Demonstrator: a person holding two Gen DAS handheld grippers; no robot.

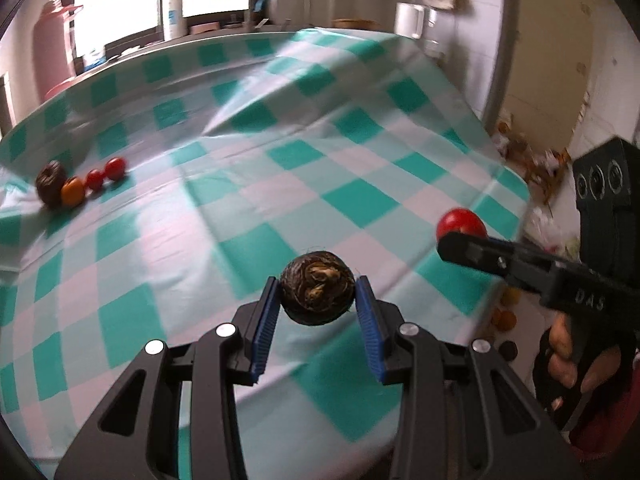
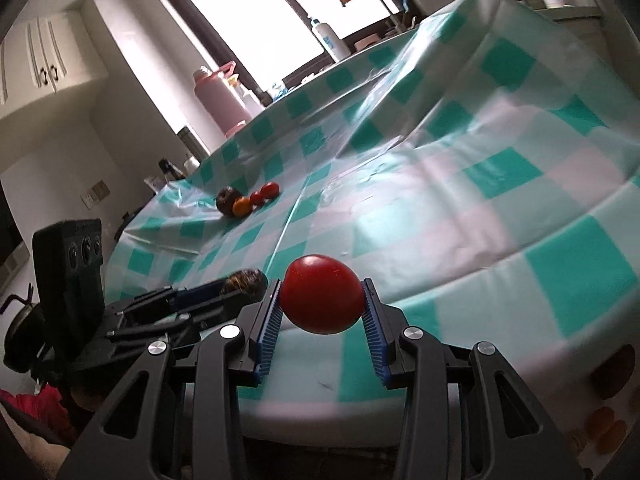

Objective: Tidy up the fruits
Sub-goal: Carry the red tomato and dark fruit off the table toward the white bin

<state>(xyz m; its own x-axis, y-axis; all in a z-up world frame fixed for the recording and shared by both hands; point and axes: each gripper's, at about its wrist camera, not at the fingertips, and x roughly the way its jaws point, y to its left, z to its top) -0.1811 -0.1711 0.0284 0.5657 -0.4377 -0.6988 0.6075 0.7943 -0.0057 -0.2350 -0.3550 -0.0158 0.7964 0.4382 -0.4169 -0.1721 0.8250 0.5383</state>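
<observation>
My left gripper is shut on a dark brown round fruit and holds it above the near part of the checked tablecloth. My right gripper is shut on a red tomato over the table's near edge; it also shows in the left wrist view at the right. A row of fruits lies at the far left of the table: a dark brown fruit, an orange one and two small red ones. The same row shows in the right wrist view.
A pink flask and a white bottle stand by the window behind the table. The cloth has a raised fold across its middle. More fruits lie below the table's right edge.
</observation>
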